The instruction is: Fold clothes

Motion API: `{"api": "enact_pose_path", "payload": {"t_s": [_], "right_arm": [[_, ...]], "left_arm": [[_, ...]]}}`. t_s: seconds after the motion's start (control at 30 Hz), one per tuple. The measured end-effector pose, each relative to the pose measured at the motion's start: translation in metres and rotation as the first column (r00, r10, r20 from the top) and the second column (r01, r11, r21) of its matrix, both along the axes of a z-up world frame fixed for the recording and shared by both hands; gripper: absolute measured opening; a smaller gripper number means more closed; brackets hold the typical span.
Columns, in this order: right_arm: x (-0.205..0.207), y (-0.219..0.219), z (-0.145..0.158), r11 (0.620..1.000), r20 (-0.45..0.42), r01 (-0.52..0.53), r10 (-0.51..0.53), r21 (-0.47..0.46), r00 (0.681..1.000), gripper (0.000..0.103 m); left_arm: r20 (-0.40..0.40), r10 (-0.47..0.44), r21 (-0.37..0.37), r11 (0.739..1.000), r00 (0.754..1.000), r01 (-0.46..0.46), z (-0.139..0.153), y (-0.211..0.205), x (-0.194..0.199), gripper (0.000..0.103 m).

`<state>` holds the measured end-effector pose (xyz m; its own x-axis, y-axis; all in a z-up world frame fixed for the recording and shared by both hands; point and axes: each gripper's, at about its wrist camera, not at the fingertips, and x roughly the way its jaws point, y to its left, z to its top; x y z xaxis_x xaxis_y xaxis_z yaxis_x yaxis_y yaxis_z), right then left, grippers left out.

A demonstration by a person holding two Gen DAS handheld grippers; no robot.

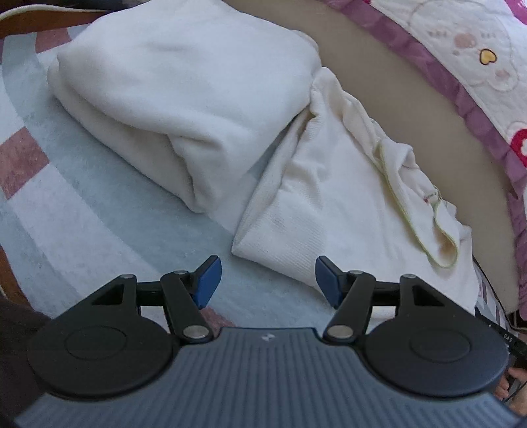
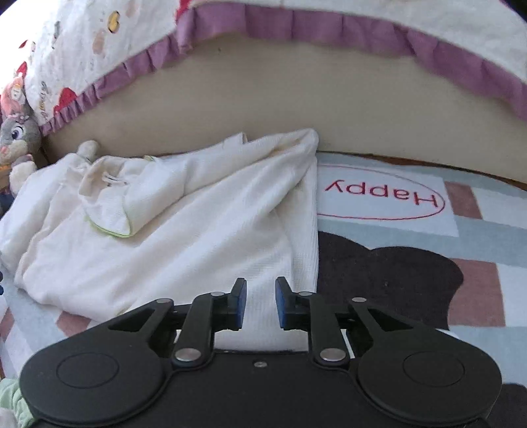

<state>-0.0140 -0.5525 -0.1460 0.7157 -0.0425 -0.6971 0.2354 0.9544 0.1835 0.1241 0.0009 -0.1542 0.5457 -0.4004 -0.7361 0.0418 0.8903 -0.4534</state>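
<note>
A cream ribbed garment (image 1: 329, 204) lies spread on the patterned rug (image 1: 98, 210), with a green-trimmed neck opening (image 1: 428, 230). A folded white garment (image 1: 178, 108) lies to its left. My left gripper (image 1: 267, 280) is open and empty, just short of the ribbed garment's near hem. In the right wrist view the same ribbed garment (image 2: 197, 230) lies left of centre, its collar (image 2: 115, 210) at the left. My right gripper (image 2: 260, 303) is partly open over the garment's near right edge, with cloth between the fingers but not pinched.
A beige bed base (image 2: 296, 108) with a purple-frilled quilt (image 2: 329, 26) borders the rug (image 2: 428, 256) at the far side. Plush toys (image 2: 16, 138) sit at the far left. A green cloth (image 2: 16, 401) shows at the lower left corner.
</note>
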Motion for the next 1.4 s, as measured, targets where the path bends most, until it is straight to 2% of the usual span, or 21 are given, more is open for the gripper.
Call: {"api": "enact_pose_path", "payload": {"t_s": [0.1, 0.23, 0.4, 0.43, 0.5, 0.67, 0.77, 0.8, 0.83, 0.87, 1.0, 1.03, 1.07, 1.1, 1.17, 1.2, 1.33, 1.4], "right_arm": [[0.001, 0.001, -0.006, 1.000, -0.004, 0.018, -0.018, 0.001, 1.000, 0.023], [-0.001, 0.003, -0.015, 1.000, -0.018, 0.018, -0.018, 0.007, 1.000, 0.023], [0.001, 0.005, -0.023, 1.000, -0.038, -0.007, 0.007, 0.016, 0.999, 0.041], [0.002, 0.006, -0.023, 1.000, -0.039, -0.022, 0.023, 0.009, 0.999, 0.047], [0.005, 0.007, -0.023, 0.999, -0.039, -0.039, 0.038, -0.003, 0.998, 0.050], [0.009, 0.006, -0.021, 1.000, -0.039, -0.022, 0.022, -0.020, 0.999, 0.052], [0.005, 0.006, -0.018, 0.998, -0.001, 0.038, -0.038, -0.058, 0.999, 0.053], [0.004, 0.005, -0.018, 0.998, 0.006, 0.043, -0.043, -0.052, 0.999, 0.054], [0.006, 0.005, -0.020, 0.999, -0.011, 0.032, -0.032, -0.036, 0.999, 0.054], [0.007, 0.004, -0.023, 1.000, -0.033, 0.018, -0.018, -0.019, 0.999, 0.054], [0.011, 0.013, -0.027, 0.997, -0.048, -0.023, 0.020, -0.069, 0.999, 0.054], [0.013, 0.012, -0.025, 0.998, -0.050, -0.042, 0.039, -0.056, 0.998, 0.051], [0.015, 0.013, -0.023, 0.997, -0.052, -0.067, 0.065, -0.044, 0.997, 0.018], [0.017, 0.013, -0.021, 0.995, -0.066, -0.087, 0.084, -0.040, 0.994, 0.005], [0.016, 0.013, -0.013, 0.995, -0.069, -0.070, 0.066, -0.066, 0.995, 0.005], [0.011, 0.012, -0.006, 0.997, -0.048, -0.039, 0.036, -0.068, 0.998, 0.005], [-0.021, 0.014, 0.026, 0.992, 0.020, 0.088, -0.086, -0.093, 0.996, 0.003], [-0.021, 0.019, 0.014, 0.986, -0.056, 0.056, -0.065, -0.159, 0.996, 0.003]], "left_arm": [[0.041, -0.009, 0.021, 1.000, 0.999, 0.008, -0.005, -0.007, 0.000, 0.064], [-0.002, 0.032, -0.013, 0.999, 0.999, -0.032, -0.021, -0.008, 0.007, 0.064], [-0.024, 0.121, -0.124, 0.985, 0.992, -0.123, -0.028, -0.001, 0.011, 0.064], [-0.020, 0.118, -0.114, 0.986, 0.993, -0.120, -0.026, -0.003, 0.011, 0.064], [-0.012, 0.116, -0.099, 0.988, 0.993, -0.116, -0.024, -0.004, 0.010, 0.063], [-0.003, 0.144, -0.123, 0.982, 0.990, -0.144, -0.023, -0.005, 0.016, 0.065], [0.019, 0.109, -0.090, 0.990, 0.994, -0.107, -0.018, -0.017, 0.033, 0.062], [0.025, 0.087, -0.075, 0.994, 0.996, -0.085, -0.017, -0.021, 0.037, 0.057], [0.035, 0.070, -0.065, 0.996, 0.997, -0.067, -0.016, -0.025, 0.037, 0.024], [0.043, 0.054, -0.057, 0.997, 0.998, -0.051, -0.015, -0.028, 0.038, 0.003], [0.092, 0.091, -0.012, 0.996, 0.992, -0.090, -0.002, -0.027, 0.031, 0.003], [0.094, 0.097, -0.004, 0.995, 0.991, -0.097, 0.000, -0.025, 0.032, 0.003], [0.095, 0.103, 0.003, 0.995, 0.990, -0.104, 0.002, -0.022, 0.032, 0.003], [0.097, 0.109, 0.011, 0.994, 0.989, -0.111, 0.005, -0.020, 0.032, 0.003], [0.095, 0.120, 0.026, 0.992, 0.988, -0.122, 0.008, -0.016, 0.034, 0.003], [0.069, 0.115, 0.029, 0.993, 0.991, -0.117, 0.006, -0.016, 0.036, 0.003], [0.053, 0.110, 0.040, 0.993, 0.993, -0.112, 0.010, -0.015, 0.030, 0.003], [0.047, 0.108, 0.079, 0.991, 0.993, -0.111, 0.007, -0.020, 0.030, 0.003]]}}
